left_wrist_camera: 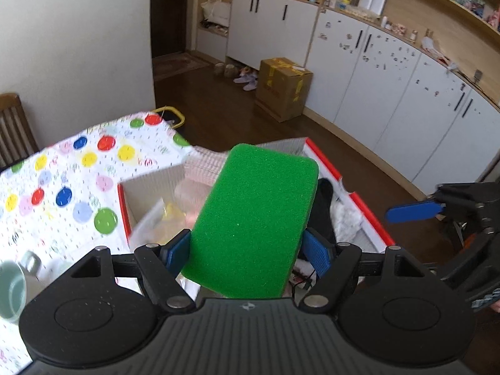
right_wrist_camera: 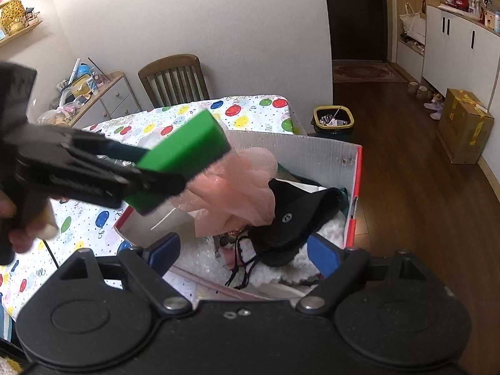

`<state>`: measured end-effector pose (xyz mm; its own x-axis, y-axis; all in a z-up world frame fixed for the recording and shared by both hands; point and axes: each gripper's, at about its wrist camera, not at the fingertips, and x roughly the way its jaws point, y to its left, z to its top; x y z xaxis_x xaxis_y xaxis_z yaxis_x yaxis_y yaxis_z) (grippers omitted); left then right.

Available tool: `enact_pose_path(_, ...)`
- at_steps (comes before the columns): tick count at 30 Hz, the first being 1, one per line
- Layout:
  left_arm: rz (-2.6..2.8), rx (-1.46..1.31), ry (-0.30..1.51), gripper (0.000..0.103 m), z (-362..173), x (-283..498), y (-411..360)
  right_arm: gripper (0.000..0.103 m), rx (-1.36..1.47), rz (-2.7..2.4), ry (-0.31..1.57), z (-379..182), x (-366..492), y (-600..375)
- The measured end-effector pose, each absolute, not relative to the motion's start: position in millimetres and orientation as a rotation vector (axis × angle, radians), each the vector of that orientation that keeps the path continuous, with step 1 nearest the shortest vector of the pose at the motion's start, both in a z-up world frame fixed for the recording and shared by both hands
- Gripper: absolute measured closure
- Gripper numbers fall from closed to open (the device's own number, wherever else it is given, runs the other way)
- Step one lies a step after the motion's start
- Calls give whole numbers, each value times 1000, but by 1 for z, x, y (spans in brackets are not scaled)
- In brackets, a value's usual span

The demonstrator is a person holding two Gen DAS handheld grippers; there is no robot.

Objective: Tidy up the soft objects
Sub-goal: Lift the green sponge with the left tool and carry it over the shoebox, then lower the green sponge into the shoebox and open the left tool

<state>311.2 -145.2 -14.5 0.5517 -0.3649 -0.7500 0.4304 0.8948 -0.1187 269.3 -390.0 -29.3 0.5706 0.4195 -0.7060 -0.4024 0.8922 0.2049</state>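
Observation:
My left gripper is shut on a green sponge, its blue pads pressing both long sides. The sponge hangs over a white box with a red rim. From the right wrist view the same sponge juts out of the left gripper above the box's left part. Inside the box lie a pink mesh puff, a black cloth piece and a white fluffy item. My right gripper is open over the box's near side with nothing between its fingers.
The box stands on a table with a balloon-print cloth; a pale mug sits near the left. A wooden chair is behind the table. On the wood floor are a yellow-rimmed bin and a cardboard carton.

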Motion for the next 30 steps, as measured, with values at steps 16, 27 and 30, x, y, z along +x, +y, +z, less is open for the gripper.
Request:
enact_pose_path(16, -391, 47, 969, 27, -85, 309, -143, 20, 6, 517, 834, -37, 262, -383)
enact_pose_path(27, -379, 16, 920, 25, -78, 290, -140, 17, -2, 503, 807, -38, 258, -383)
enact_pose_path(30, -376, 20, 895, 21, -70, 282, -139, 15, 4, 506, 790, -35, 255, -385)
